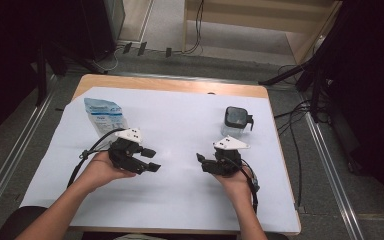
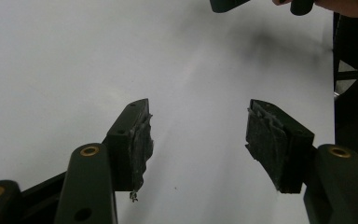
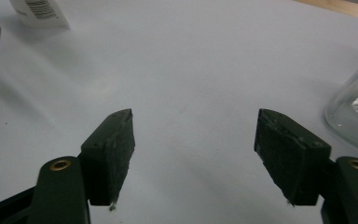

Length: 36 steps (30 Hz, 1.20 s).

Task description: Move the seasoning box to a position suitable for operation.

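On the white sheet [image 1: 180, 125] lie a blue-and-white pouch [image 1: 102, 115] at the left and a clear glass jar with a black lid [image 1: 236, 121] at the right. My left gripper [image 1: 152, 160] hovers just below the pouch, jaws pointing right, open with nothing between them [image 2: 198, 135]. My right gripper [image 1: 200, 160] sits in front of the jar, jaws pointing left, open and empty [image 3: 193, 140]. In the right gripper view the jar's glass wall [image 3: 356, 109] stands at the right edge and the pouch's barcode corner [image 3: 39, 11] at the top left.
A wooden table edge [image 1: 170, 85] shows beyond the sheet. Black stands and cables [image 1: 300, 120] crowd the floor at the right. The other gripper's tip [image 2: 228, 4] shows at the top of the left gripper view.
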Tool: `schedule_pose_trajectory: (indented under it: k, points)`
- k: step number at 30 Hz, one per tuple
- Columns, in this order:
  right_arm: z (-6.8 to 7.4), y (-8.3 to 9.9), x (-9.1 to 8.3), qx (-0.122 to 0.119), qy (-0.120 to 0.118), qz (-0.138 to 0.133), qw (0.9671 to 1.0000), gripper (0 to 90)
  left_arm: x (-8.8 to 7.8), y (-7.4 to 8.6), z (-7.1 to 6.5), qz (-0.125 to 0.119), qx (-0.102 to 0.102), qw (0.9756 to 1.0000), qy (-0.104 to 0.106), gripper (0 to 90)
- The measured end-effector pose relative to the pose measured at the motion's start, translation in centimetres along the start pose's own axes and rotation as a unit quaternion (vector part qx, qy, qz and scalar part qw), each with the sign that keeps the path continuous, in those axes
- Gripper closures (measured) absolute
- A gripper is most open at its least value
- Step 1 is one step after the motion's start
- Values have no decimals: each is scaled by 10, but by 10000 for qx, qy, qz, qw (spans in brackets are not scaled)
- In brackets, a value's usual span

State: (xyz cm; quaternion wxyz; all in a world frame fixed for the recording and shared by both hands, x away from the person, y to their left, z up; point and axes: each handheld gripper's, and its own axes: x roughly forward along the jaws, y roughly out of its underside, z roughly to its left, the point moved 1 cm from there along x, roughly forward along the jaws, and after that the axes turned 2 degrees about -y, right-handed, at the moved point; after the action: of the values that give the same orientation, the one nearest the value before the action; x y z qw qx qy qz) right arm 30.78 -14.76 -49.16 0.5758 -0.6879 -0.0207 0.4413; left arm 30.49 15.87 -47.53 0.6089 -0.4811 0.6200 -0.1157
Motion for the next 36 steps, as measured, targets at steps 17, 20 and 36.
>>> schedule_pose_trajectory:
  k: [17,20,36]
  points:
    - [-13,2,-13,293,114,-20,9995,416,-18,5,18,-99,-233,9996,-110,408]
    - [-15,2,-16,330,176,-97,9993,417,-19,6,19,-23,-208,9996,-180,396]
    - [-18,4,-21,208,376,-189,9989,512,-29,6,24,-167,-256,9994,-155,399]
